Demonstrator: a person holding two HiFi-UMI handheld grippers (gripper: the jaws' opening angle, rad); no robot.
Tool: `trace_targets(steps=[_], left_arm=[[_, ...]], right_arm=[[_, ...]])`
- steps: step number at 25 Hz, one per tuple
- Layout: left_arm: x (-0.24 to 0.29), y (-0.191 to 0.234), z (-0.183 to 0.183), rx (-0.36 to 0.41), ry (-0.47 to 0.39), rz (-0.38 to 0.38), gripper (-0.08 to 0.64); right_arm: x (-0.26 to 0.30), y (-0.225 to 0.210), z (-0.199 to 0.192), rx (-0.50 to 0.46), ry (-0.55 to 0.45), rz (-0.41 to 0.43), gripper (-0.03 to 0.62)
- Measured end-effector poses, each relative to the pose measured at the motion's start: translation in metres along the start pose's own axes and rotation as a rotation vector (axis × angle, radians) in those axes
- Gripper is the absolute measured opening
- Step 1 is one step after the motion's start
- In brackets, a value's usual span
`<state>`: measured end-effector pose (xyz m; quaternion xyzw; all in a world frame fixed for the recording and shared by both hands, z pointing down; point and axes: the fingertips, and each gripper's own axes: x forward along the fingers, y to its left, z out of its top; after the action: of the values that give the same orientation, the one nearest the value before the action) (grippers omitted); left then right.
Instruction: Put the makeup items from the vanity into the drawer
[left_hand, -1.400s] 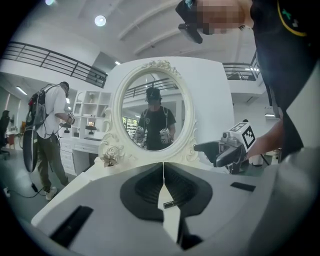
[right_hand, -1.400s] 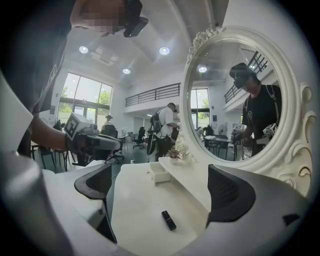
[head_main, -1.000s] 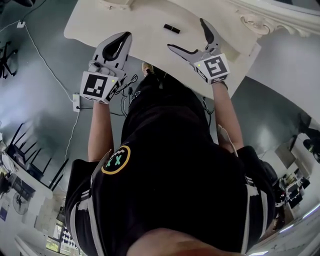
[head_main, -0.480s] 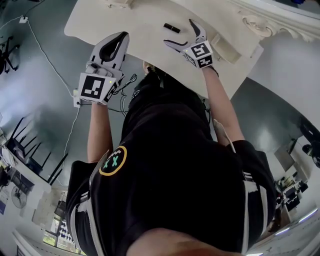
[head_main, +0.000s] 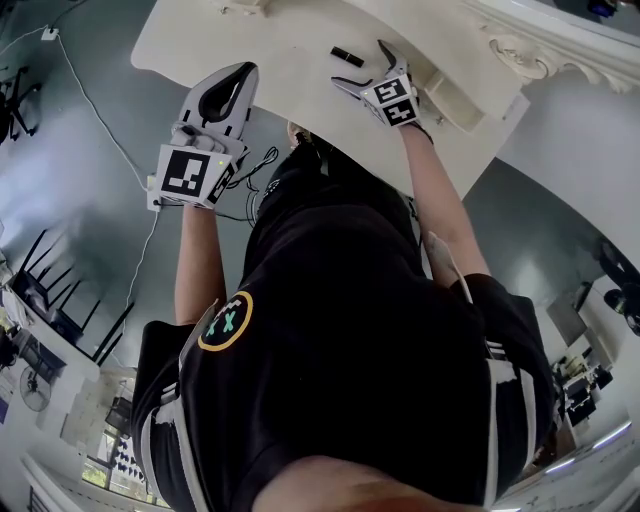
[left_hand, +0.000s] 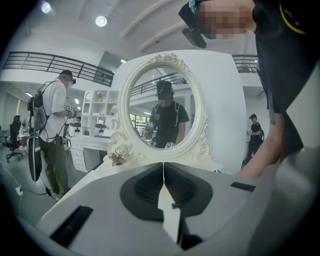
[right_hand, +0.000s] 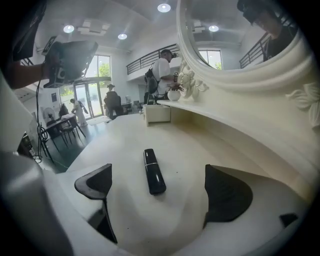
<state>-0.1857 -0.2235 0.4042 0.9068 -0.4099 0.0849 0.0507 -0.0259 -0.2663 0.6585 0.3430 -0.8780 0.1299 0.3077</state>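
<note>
A black lipstick tube (head_main: 347, 57) lies on the cream vanity top (head_main: 270, 45). In the right gripper view the lipstick tube (right_hand: 154, 171) sits on the vanity top (right_hand: 125, 145) just ahead of the jaws, lengthwise between them and touching neither. My right gripper (head_main: 362, 66) (right_hand: 160, 192) is open, low over the surface, right beside the tube. Above the vanity's front left edge my left gripper (head_main: 228, 92) (left_hand: 163, 170) is shut with nothing in it, pointing at the oval mirror (left_hand: 162, 107).
An open drawer (head_main: 452, 98) shows at the vanity's right, past my right wrist. A small cream box (right_hand: 156, 113) stands at the far end of the top. The ornate mirror frame (right_hand: 235, 75) rises on the right. Other people (left_hand: 52, 135) stand in the room behind.
My right gripper has moved forward and left across the vanity top, closing in on the lipstick tube. The left gripper has barely shifted.
</note>
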Motion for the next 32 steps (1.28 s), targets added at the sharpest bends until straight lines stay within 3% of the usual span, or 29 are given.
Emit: trace_targets(steps=[8, 13, 17, 25, 28, 32], left_arm=[[-0.001, -0.001, 0.0, 0.001, 0.001, -0.001, 0.025], [-0.001, 0.0, -0.001, 0.0, 0.002, 0.001, 0.025], [-0.001, -0.002, -0.002, -0.001, 0.001, 0.0, 0.025], [-0.002, -0.004, -0.002, 0.003, 0.005, -0.006, 0.025], [-0.003, -0.003, 0.001, 0.006, -0.001, 0.001, 0.025], [-0.004, -0.003, 0.002, 0.013, 0.0, 0.0, 0.025]], right_arm=[[0.0, 0.003, 0.001, -0.02, 0.048, -0.022, 0.543], [0.001, 0.004, -0.001, -0.026, 0.07, 0.011, 0.506], [-0.002, 0.007, -0.001, -0.064, 0.07, 0.045, 0.423], [-0.004, 0.032, 0.002, -0.253, 0.082, 0.135, 0.124], [-0.004, 0.034, 0.003, -0.258, 0.08, 0.12, 0.117], [-0.005, 0.033, 0.008, -0.188, 0.055, 0.112, 0.117]])
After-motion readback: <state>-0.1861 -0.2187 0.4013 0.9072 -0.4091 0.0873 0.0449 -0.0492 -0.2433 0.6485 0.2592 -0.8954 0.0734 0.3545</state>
